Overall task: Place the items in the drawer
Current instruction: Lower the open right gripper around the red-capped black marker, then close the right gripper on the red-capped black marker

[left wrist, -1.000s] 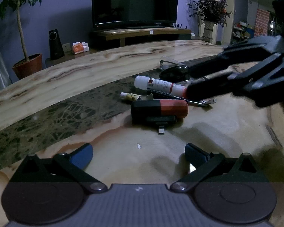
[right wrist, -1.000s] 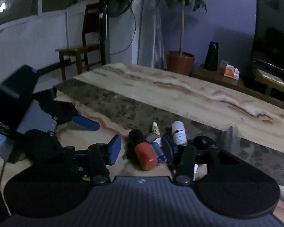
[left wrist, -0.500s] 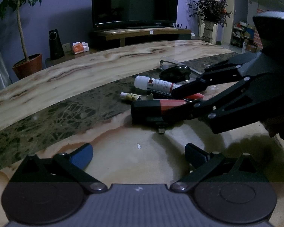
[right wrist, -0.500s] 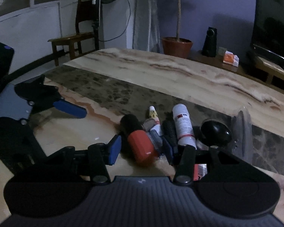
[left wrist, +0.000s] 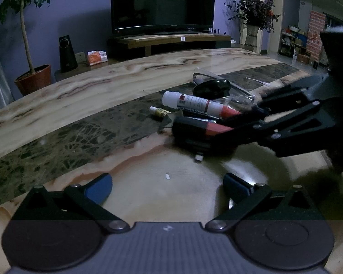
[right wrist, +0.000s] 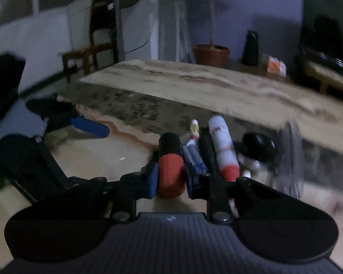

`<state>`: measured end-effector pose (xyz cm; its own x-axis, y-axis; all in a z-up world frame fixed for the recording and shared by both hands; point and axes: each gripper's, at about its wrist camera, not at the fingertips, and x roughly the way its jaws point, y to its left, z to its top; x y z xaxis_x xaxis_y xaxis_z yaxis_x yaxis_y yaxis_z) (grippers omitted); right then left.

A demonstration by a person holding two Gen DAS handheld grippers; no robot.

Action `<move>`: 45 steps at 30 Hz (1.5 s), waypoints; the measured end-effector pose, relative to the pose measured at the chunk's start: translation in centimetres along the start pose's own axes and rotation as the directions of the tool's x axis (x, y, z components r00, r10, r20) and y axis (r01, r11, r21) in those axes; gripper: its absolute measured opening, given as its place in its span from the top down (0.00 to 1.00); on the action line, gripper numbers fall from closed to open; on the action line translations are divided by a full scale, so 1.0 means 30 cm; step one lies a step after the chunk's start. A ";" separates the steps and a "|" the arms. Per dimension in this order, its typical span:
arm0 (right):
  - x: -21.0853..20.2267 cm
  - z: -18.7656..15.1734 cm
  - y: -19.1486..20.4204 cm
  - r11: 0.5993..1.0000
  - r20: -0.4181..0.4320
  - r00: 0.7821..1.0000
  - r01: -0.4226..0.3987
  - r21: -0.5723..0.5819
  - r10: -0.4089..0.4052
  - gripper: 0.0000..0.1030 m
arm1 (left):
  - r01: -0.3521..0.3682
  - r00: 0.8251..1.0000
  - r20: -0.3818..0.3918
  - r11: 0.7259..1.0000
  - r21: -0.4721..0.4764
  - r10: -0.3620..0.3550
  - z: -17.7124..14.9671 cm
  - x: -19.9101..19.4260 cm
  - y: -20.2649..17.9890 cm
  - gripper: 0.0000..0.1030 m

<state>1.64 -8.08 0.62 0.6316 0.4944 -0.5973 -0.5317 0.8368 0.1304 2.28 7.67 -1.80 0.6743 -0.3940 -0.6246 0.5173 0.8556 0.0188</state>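
The black cylinder with a red end (right wrist: 170, 159) sits gripped between the closing right gripper (right wrist: 170, 178) fingers, unlifted. The left gripper (left wrist: 167, 186) fingers stand wide, empty. No drawer shows; the white bottle (left wrist: 192, 102) and others remain on the marbled tabletop (left wrist: 80, 96).

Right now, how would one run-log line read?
step: grasp | right gripper: just closing on red-and-black cylinder | left gripper: open, empty | cylinder on table

Dim room with purple walls (left wrist: 84, 11). A dark television (left wrist: 162, 2) stands on a low wooden stand (left wrist: 171, 40), a potted tree (left wrist: 32, 77) and black speaker (left wrist: 67, 53) to its left. A wooden chair (right wrist: 89, 54) stands by white panelling.
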 end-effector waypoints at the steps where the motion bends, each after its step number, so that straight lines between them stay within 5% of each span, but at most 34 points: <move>1: -0.003 -0.008 -0.008 1.000 -0.008 1.000 -0.010 0.016 0.010 0.71 | 0.000 1.000 0.000 1.000 0.000 0.000 0.000 0.000 0.000 0.00; 17: 0.042 0.014 0.066 0.988 -0.006 0.999 0.034 -0.152 -0.036 0.50 | 0.000 1.000 0.000 1.000 0.000 0.000 0.000 0.000 0.000 0.00; 29: 0.064 0.010 0.068 0.993 -0.010 0.999 0.048 -0.106 -0.050 0.63 | 0.000 1.000 0.000 1.000 0.000 0.000 0.000 0.000 0.000 0.00; 45: -0.075 -0.052 0.018 0.998 0.058 0.998 0.041 -0.036 -0.039 0.63 | 0.000 1.000 0.000 1.000 0.000 0.000 0.000 0.001 0.000 0.00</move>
<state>-0.96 -9.10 0.80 0.6834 0.4740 -0.5552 -0.5252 0.8475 0.0771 2.29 7.67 -1.81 0.6743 -0.3941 -0.6245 0.5174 0.8556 0.0187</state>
